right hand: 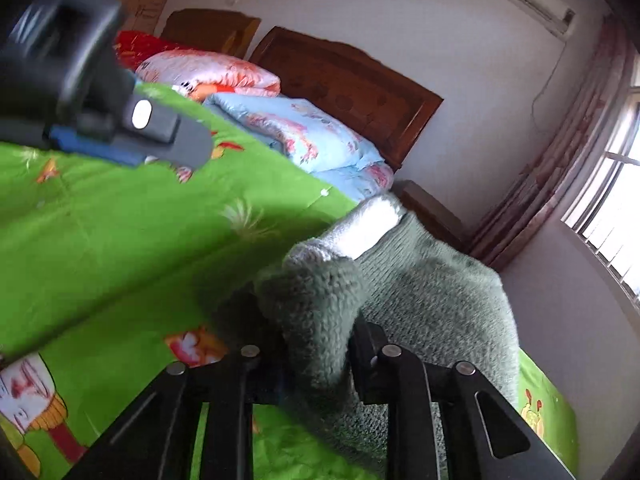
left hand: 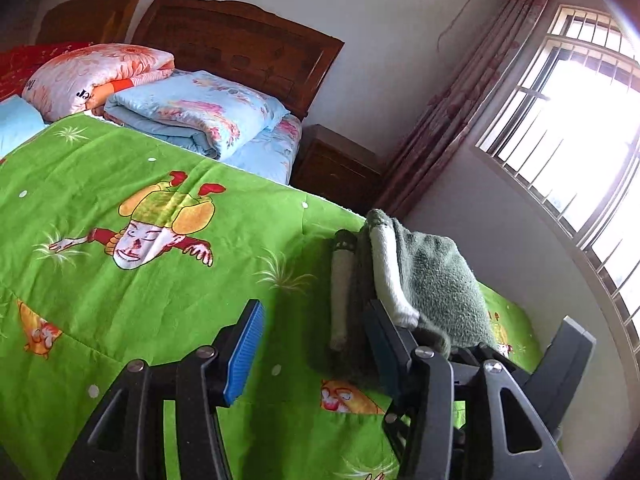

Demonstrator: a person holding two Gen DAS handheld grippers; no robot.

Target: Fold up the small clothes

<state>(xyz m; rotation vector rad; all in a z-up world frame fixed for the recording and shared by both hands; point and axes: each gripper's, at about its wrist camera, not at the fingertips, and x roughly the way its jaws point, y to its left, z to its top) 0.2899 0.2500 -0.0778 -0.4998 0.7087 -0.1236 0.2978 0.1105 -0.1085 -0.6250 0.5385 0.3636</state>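
A small green fleece garment (left hand: 436,276) with white cuffs (left hand: 386,276) lies bunched near the right edge of the green cartoon bedspread (left hand: 132,312). My left gripper (left hand: 314,336) stands open just left of it. Its blue left pad (left hand: 246,352) is over bare bedspread, and its right finger sits against the garment's lower edge. A cream cuff (left hand: 340,296) lies ahead between the fingers, not pressed. My right gripper (right hand: 316,360) is shut on a fold of the green garment (right hand: 432,300), with fleece filling the gap between its fingers. One left gripper finger (right hand: 168,132) shows at upper left in the right wrist view.
Folded quilts, one pink (left hand: 92,76) and one light blue (left hand: 200,112), are stacked against the wooden headboard (left hand: 240,44). A wooden nightstand (left hand: 336,164), a curtain (left hand: 480,92) and a barred window (left hand: 580,128) stand to the right. The bed's edge runs just right of the garment.
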